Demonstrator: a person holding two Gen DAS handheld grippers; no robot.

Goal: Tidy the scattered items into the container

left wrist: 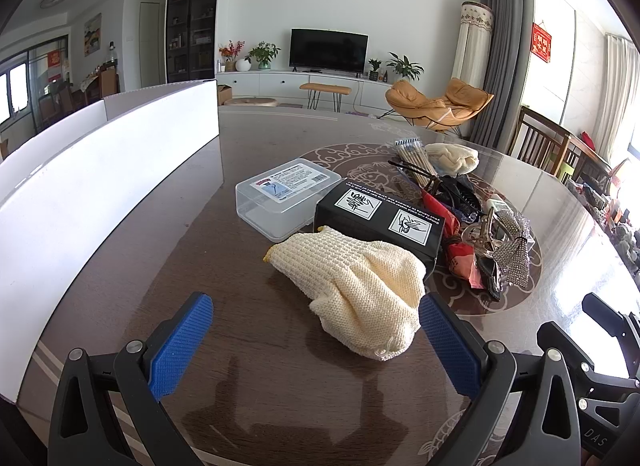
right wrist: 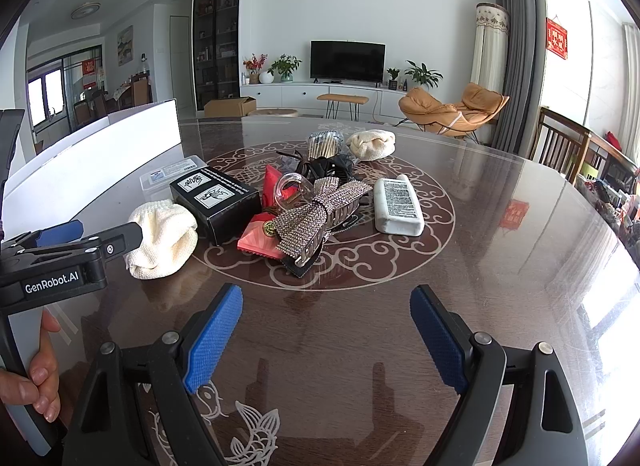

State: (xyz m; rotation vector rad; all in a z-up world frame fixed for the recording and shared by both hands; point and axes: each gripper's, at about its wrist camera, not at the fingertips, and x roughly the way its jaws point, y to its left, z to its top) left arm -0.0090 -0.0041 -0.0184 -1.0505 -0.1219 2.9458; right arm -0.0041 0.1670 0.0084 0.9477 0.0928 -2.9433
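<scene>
Left tool (left wrist: pixel 316 340) agape beside glove (left wrist: pixel 352 290)

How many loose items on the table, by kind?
Cream knit gloves: 2
Boxes: 2, the clear plastic box and the black box
White bottle: 1
Rhinestone bow clip: 1
Red packets: 2
Total: 8 clear; the tangled dark clips are uncountable.

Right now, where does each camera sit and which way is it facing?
Left wrist: on the left gripper, low over the table, facing the cream knitted glove and white container; the jaws stand open.
Right wrist: on the right gripper, facing the rhinestone bow clip; a hand shows.
Shared: glove, black box.
</scene>
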